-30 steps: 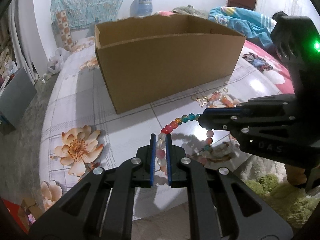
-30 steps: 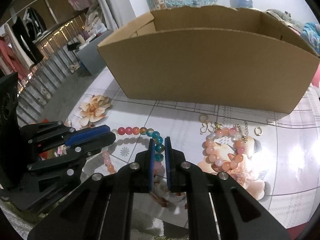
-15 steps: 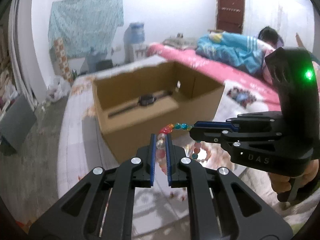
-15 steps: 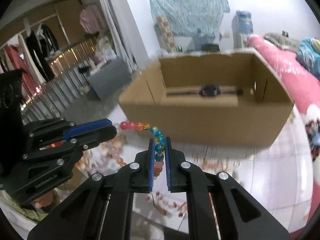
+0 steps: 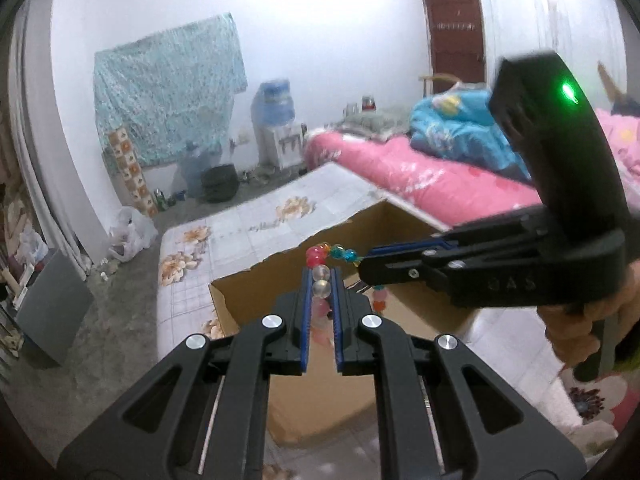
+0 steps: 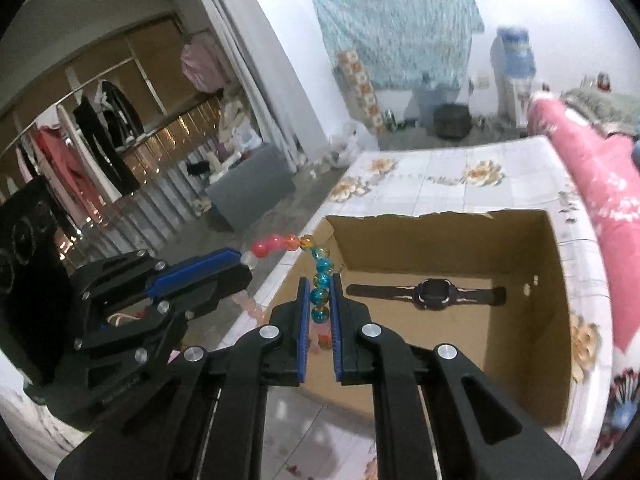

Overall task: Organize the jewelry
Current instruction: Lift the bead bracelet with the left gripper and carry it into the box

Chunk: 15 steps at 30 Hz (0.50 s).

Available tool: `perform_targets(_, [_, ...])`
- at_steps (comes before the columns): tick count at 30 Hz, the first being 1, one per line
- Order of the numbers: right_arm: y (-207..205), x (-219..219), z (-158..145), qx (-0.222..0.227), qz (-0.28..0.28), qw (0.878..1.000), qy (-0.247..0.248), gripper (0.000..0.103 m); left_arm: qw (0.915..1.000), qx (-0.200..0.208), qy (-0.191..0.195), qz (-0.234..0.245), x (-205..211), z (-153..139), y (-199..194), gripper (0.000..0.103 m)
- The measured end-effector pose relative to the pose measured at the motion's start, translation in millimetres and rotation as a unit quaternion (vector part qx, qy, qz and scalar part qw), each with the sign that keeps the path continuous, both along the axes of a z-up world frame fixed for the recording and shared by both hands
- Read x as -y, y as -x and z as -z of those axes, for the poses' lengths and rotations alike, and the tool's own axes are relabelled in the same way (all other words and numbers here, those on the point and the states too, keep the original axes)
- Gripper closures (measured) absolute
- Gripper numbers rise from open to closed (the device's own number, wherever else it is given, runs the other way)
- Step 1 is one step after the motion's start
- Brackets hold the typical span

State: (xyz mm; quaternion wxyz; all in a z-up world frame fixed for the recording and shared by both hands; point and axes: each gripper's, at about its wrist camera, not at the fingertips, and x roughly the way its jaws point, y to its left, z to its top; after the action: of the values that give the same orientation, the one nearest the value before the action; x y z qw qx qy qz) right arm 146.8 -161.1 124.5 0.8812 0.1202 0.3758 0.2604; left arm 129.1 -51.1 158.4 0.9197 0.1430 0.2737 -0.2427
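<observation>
A beaded bracelet (image 5: 320, 256) with red, orange, teal and pale pink beads hangs in the air between both grippers. My left gripper (image 5: 321, 280) is shut on its pale beads. My right gripper (image 6: 320, 284) is shut on its teal beads (image 6: 321, 296); it also enters the left wrist view from the right (image 5: 362, 262). In the right wrist view the left gripper (image 6: 244, 262) comes in from the left. Below stands an open cardboard box (image 6: 556, 320) with a dark wristwatch (image 6: 430, 294) on its floor. The bracelet is above the box's near-left corner.
The box stands on a table with a floral tiled cloth (image 6: 460, 168). A bed with pink bedding (image 5: 420, 176) runs along the right. A person's hand (image 5: 576, 336) holds the right gripper's handle. A grey bin (image 6: 250, 196) stands on the floor left of the table.
Both grippers rose off the table with the bracelet and moved toward the box. The views now look down into the box, and the watch inside shows.
</observation>
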Motion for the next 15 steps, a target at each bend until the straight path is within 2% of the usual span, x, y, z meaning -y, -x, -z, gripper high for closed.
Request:
perform_targets(4, [-56.9,-9.2,38.2,-0.098,-0.019,0.995,-0.003,0.093,0.9977,-0.062,-0.025,-0.011,0.8,27.2,-46.6,0.095])
perform_targets(7, [-83.7,-16.5,65.9,-0.154,-0.031,0.988,0.006,0.093,0.9932,-0.108,-0.040,-0.017,-4.6,52.5,-70.2,0.095])
perform_targets(12, [-116.5,-26.0,113.1,-0.242,-0.052,0.969,0.018,0.093,0.9824,-0.168,-0.081,-0.017,-5.2,93.8,-95.6,0.095])
perform_targets(15, [-131.4,-33.0,136.8,-0.294,-0.066,0.953,0.023,0.093,0.9759,-0.191,-0.105,-0.014,-6.2,108.8,-98.9,0.095])
